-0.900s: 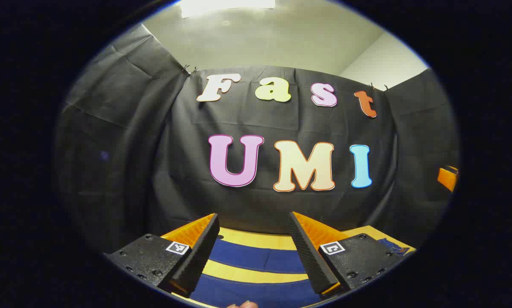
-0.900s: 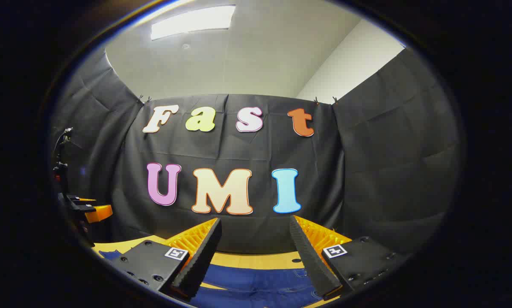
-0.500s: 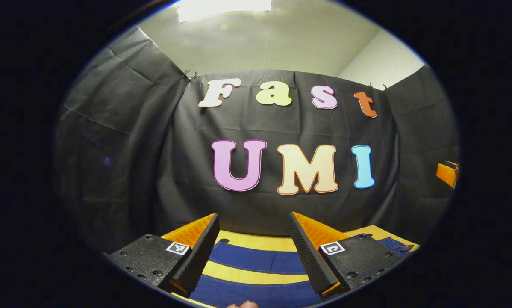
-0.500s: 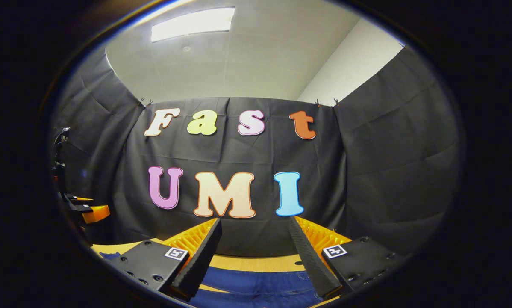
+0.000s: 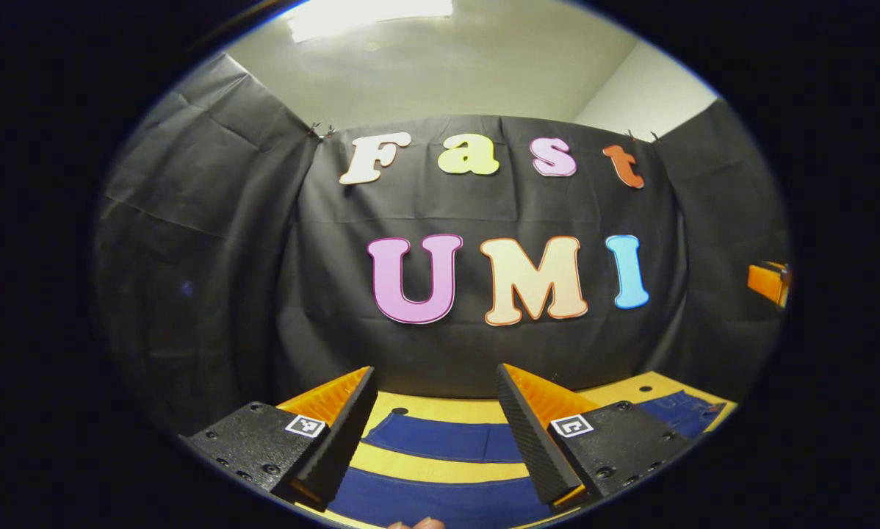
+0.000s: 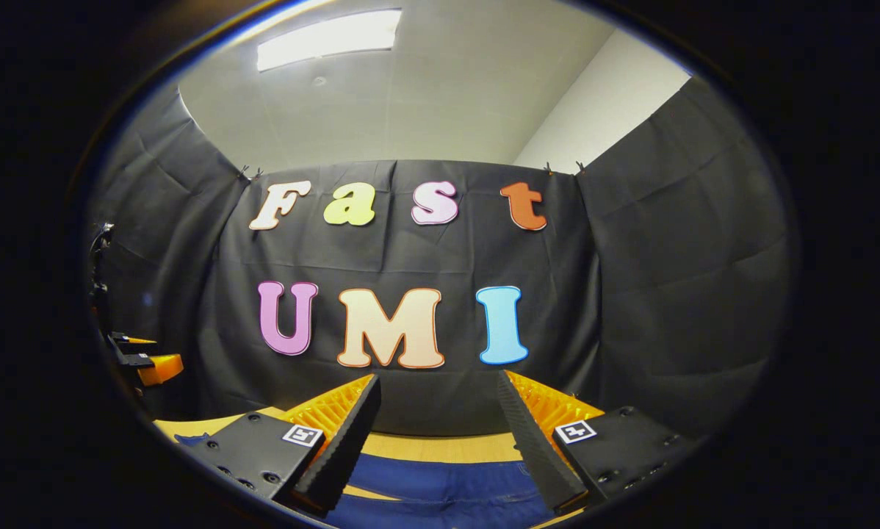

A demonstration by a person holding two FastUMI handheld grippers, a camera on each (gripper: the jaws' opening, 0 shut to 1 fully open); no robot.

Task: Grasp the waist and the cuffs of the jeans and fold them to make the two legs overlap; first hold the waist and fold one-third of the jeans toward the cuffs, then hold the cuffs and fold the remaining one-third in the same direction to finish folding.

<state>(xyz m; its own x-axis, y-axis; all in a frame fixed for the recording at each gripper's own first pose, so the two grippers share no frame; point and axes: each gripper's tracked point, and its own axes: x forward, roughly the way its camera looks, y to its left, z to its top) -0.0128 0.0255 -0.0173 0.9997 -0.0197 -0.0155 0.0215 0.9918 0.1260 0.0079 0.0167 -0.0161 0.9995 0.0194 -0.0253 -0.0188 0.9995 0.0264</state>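
Dark blue jeans lie flat on a yellow wooden table. In the left gripper view two blue legs (image 5: 440, 441) run across the table with a strip of wood between them, and more denim (image 5: 681, 413) shows at the right. My left gripper (image 5: 436, 382) hovers above the legs, open, nothing between its fingers. In the right gripper view the wider denim part with seams (image 6: 440, 485) lies below my right gripper (image 6: 438, 386), which is open and holds nothing. The left gripper (image 6: 146, 360) shows far off at the left edge there.
The table (image 5: 440, 408) ends at the black cloth wall close behind the jeans. A small hole (image 5: 399, 411) is in the tabletop near the far edge. A fingertip (image 5: 418, 524) peeks in at the bottom of the left gripper view. An orange part (image 5: 767, 281) shows at the right edge.
Both views have tilted slightly down, showing a little more table and jeans. Both grippers stay open.
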